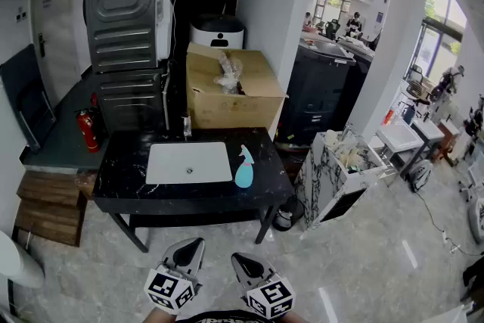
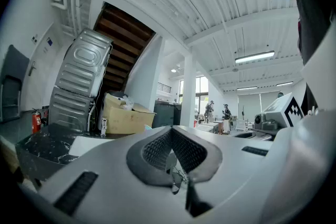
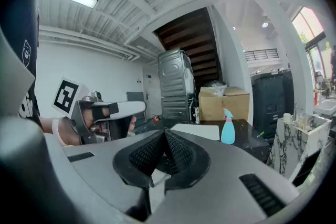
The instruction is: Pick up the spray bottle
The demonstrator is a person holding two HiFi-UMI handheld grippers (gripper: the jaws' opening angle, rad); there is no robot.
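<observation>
A light blue spray bottle (image 1: 244,167) stands upright on the right part of a black marble table (image 1: 121,178), beside a white inset basin (image 1: 189,163). The right gripper view has the bottle (image 3: 228,127) ahead and to the right, well beyond the jaws. Both grippers hang low in front of the table, far short of it. My left gripper (image 1: 194,244) is shut with nothing in it, its pads meeting in its own view (image 2: 170,132). My right gripper (image 1: 237,260) is shut and empty too (image 3: 164,135). The left gripper (image 3: 137,107) shows at the left of the right gripper view.
A cardboard box (image 1: 231,91) sits behind the table, with a tall grey metal appliance (image 1: 128,7) to its left. A red fire extinguisher (image 1: 88,128) stands at the table's left end. A marble-patterned bin (image 1: 340,174) stands on the floor to the right. Desks and people are far off.
</observation>
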